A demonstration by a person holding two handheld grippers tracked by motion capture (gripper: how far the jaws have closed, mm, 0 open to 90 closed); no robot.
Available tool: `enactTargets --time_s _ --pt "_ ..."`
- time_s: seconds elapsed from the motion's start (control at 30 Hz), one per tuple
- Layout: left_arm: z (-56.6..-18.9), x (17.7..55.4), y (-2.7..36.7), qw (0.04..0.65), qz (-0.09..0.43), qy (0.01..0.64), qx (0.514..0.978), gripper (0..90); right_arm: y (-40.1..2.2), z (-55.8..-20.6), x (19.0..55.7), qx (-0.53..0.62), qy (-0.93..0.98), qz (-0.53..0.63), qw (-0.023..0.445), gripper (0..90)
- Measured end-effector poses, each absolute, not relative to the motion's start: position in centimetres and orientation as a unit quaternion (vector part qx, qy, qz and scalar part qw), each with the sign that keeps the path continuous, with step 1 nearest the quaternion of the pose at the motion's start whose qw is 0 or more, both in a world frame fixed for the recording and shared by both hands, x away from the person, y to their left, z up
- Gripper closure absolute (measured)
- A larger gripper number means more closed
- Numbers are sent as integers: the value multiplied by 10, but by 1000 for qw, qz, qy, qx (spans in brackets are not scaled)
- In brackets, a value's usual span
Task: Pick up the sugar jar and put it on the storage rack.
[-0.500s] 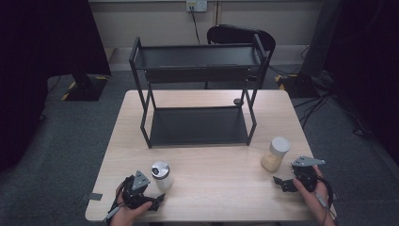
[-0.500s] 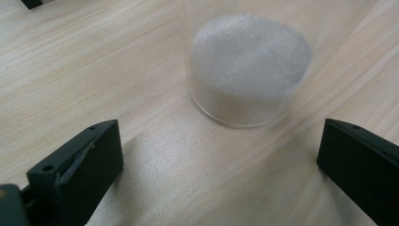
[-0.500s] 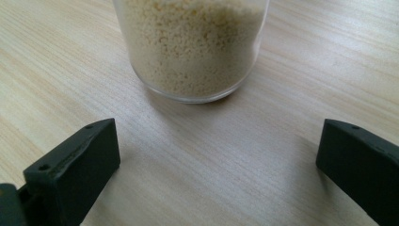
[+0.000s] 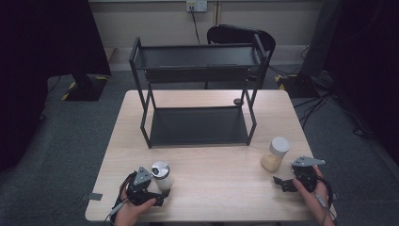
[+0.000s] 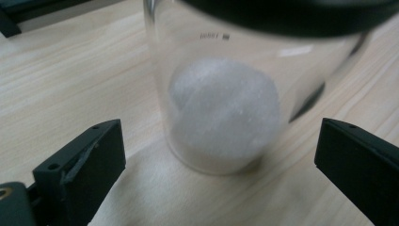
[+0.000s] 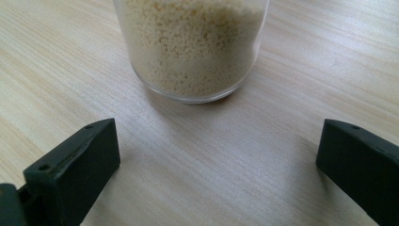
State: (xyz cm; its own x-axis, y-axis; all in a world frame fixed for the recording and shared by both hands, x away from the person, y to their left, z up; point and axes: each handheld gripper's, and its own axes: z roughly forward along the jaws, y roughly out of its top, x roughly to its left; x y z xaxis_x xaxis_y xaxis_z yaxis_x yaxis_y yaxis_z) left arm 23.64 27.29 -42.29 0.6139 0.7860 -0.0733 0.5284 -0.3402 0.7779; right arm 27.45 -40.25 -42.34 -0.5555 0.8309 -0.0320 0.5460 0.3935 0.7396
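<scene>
Your left gripper (image 4: 157,188) stands wide open with the white jar (image 5: 221,108) upright dead ahead, just short of its jaws, while your right gripper (image 4: 285,182), equally wide, sits farther back from the yellow jar (image 6: 190,47).

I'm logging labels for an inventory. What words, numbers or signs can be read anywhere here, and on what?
Small dark print near the top of the glass jar of white powder, left gripper view: too blurred to read.
Jar of yellowish grains: no print visible.
Black shelf rack, table, wall socket: no legible text.
</scene>
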Motion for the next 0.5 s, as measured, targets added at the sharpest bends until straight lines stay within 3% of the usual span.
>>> enactTargets --time_s 0.5 --pt "-424 246 263 412 163 411 797 84 -402 -423 274 425 809 350 204 0"
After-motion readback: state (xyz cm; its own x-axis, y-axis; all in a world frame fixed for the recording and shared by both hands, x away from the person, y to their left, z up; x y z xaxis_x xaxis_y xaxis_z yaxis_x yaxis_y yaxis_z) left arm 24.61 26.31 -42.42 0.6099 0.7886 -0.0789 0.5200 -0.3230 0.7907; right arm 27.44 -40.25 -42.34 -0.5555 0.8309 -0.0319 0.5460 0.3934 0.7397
